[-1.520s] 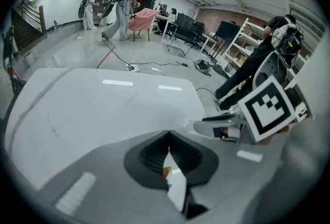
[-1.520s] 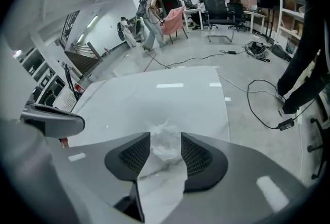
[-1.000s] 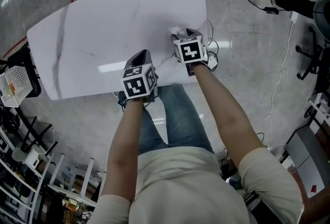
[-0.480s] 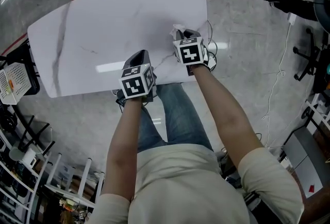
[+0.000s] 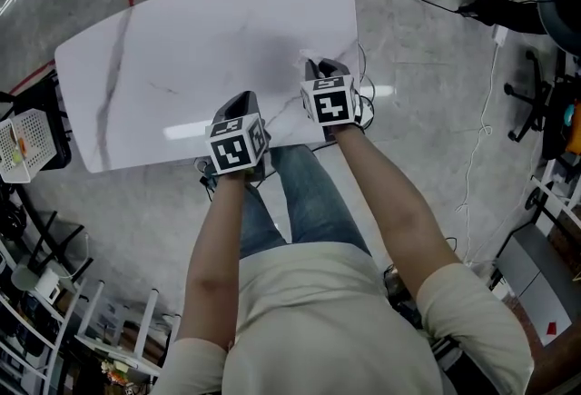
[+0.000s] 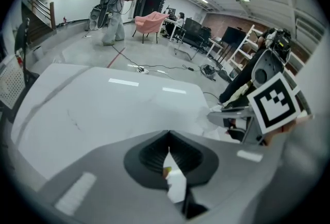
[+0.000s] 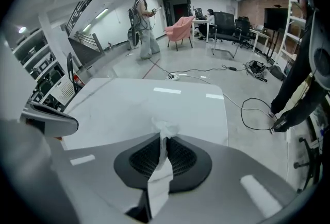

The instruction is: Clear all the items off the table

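1. Table [image 5: 182, 48]: white, marbled, upper half of the head view. Nothing is left lying on it, so clearing looks nearly done.
2. Right gripper [image 7: 162, 153]: fingers have just closed and are clamped on the tissue [image 7: 164, 130], now lifted from the table's near right edge.
3. Left gripper [image 6: 167, 153]: fingers together, pinching a scrap [image 6: 174, 184].
4. Tissue: white, crumpled, a tuft poking above the fingers at frame centre.
5. Scrap: small, white, with a yellowish fleck.
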